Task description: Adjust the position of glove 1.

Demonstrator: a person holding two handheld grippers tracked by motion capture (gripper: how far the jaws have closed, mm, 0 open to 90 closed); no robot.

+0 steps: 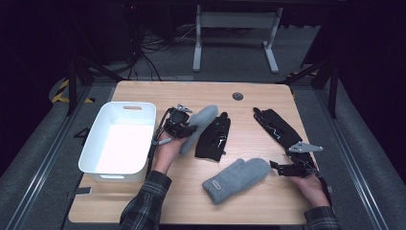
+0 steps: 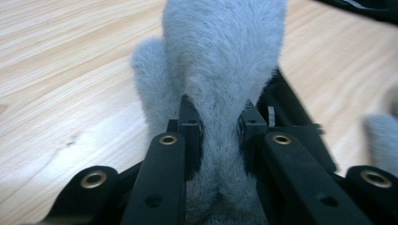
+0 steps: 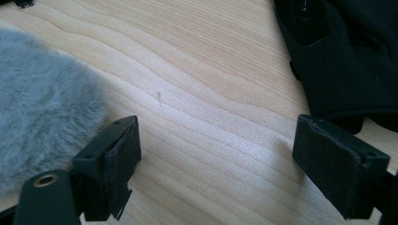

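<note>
Left claw (image 2: 219, 136) pinches the fuzzy grey mitten (image 2: 220, 70) beside the white plastic bin (image 1: 119, 139), probably for binning; right claw (image 3: 216, 154) waits spread wide.

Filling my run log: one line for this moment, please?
left gripper: shut on grey mitten | right gripper: open, empty | bin: empty

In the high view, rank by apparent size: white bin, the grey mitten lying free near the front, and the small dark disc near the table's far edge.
1. white bin, clearly largest.
2. grey mitten, far smaller than the bin.
3. dark disc, smallest, though being farthest from the camera shrinks it somewhat.
</note>
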